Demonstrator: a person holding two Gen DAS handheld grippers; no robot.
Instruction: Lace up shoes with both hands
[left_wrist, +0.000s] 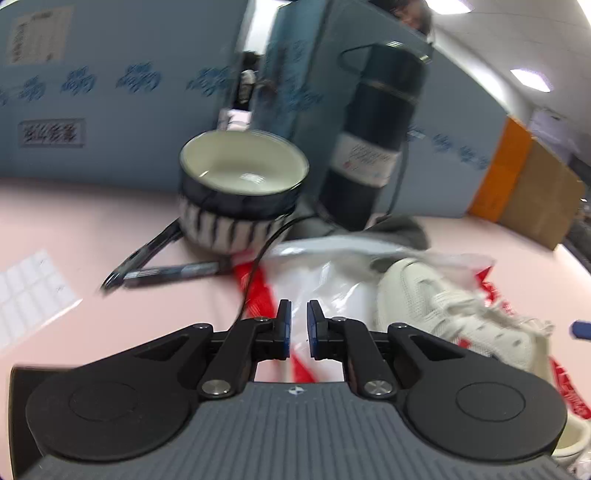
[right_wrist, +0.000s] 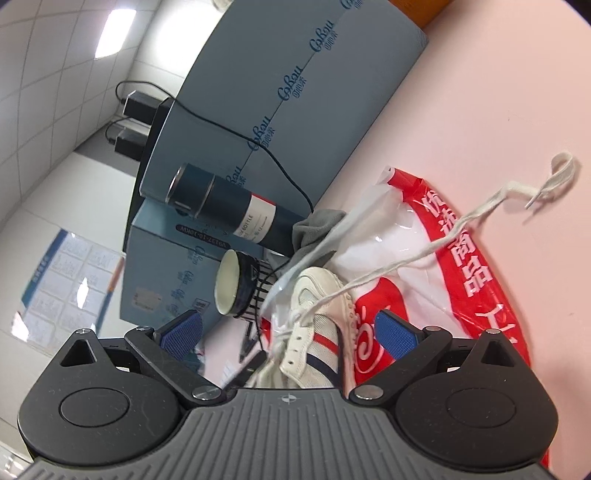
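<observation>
A cream-white sneaker (left_wrist: 443, 306) lies on a red and white plastic bag (left_wrist: 314, 280) at the right of the left wrist view. My left gripper (left_wrist: 299, 314) hovers over the bag just left of the shoe's toe, its blue pads nearly together with nothing seen between them. In the right wrist view the sneaker (right_wrist: 321, 284) sits between the wide-open fingers of my right gripper (right_wrist: 288, 321). A white lace (right_wrist: 480, 206) runs from the eyelets up and to the right across the bag (right_wrist: 461, 277). Its free end lies loose on the pink table (right_wrist: 517, 92).
A striped bowl (left_wrist: 243, 192) with two pens (left_wrist: 166, 269) beside it stands behind the bag. A dark bottle (left_wrist: 376, 147), a grey cloth (left_wrist: 402, 229) and a black cable (left_wrist: 258, 266) are close by. Blue cartons (right_wrist: 295, 92) wall the back. A label sheet (left_wrist: 29, 288) lies left.
</observation>
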